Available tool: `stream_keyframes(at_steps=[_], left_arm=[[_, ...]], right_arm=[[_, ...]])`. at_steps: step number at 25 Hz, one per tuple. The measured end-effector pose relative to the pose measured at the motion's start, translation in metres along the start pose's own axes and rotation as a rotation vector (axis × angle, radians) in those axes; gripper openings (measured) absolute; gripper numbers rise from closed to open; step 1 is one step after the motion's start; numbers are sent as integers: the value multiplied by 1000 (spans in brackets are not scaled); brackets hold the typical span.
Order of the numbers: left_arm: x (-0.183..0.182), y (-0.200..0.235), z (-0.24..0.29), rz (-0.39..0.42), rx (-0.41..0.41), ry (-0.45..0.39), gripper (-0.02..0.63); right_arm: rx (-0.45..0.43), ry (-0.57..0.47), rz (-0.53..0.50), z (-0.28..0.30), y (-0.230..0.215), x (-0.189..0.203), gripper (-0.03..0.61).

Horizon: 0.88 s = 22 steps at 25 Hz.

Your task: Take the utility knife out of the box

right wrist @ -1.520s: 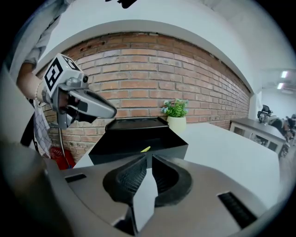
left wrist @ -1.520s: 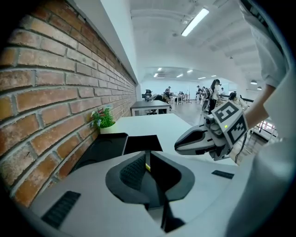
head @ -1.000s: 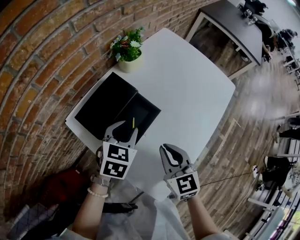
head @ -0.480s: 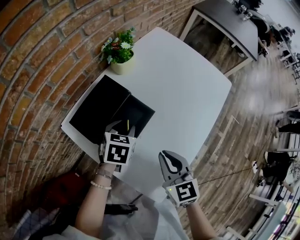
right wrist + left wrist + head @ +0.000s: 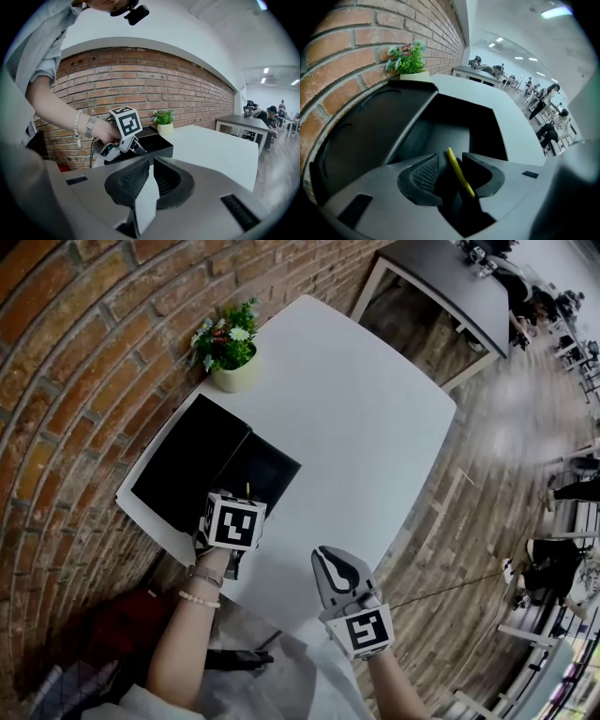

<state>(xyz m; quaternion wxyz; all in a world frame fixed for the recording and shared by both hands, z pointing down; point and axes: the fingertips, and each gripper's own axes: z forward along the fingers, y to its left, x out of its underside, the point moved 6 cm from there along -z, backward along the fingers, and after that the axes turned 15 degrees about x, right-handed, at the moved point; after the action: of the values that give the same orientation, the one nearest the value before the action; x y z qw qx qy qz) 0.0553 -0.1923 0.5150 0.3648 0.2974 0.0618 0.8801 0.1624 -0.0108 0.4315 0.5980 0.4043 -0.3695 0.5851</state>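
While the black rubber-padded jaws of my left gripper (image 5: pixel 452 165) stand only narrowly apart, the slim yellow utility knife (image 5: pixel 458 172) sits between them. It slants across the gap: its lower part lies against the right jaw, and a dark sliver shows between it and the ribbed pad of the left jaw. The knife is inside the open black rectangular box (image 5: pixel 454 133), at the box's near end, with its tip rising above the jaws. From the head view only a speck of yellow shows past the gripper's marker cube, which hangs over the box's near rim.

My right gripper (image 5: pixel 151 164) has its jaws pressed together with nothing between them. It is held well to the right of the box and nearer to me than the box, and it points past the box's right side.

A flat black lid (image 5: pixel 187 465) lies touching the box's left side. Both rest on the white square table (image 5: pixel 375 409), whose bare top spreads to the right of the box and beyond it. Beyond the box's far end stands a cream pot with a green flowering plant (image 5: pixel 230 371). To the left of the box, past the lid, runs the red brick wall (image 5: pixel 84 352).
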Motion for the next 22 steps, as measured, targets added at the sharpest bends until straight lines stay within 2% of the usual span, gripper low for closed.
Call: stream_keyframes(at_steps=[3, 8, 14, 22], left_arm=[[0, 1, 0, 31, -27, 6, 119], [-2, 0, 3, 52, 13, -22, 47], [-5, -2, -6, 104, 15, -54, 40], [-15, -8, -29, 129, 19, -175, 40]], right_arm=[[0, -1, -6, 0, 0, -1, 58], [-1, -1, -12, 0, -1, -1, 58], [3, -9, -16, -1, -2, -3, 58], [3, -48, -25, -5, -2, -17, 58]])
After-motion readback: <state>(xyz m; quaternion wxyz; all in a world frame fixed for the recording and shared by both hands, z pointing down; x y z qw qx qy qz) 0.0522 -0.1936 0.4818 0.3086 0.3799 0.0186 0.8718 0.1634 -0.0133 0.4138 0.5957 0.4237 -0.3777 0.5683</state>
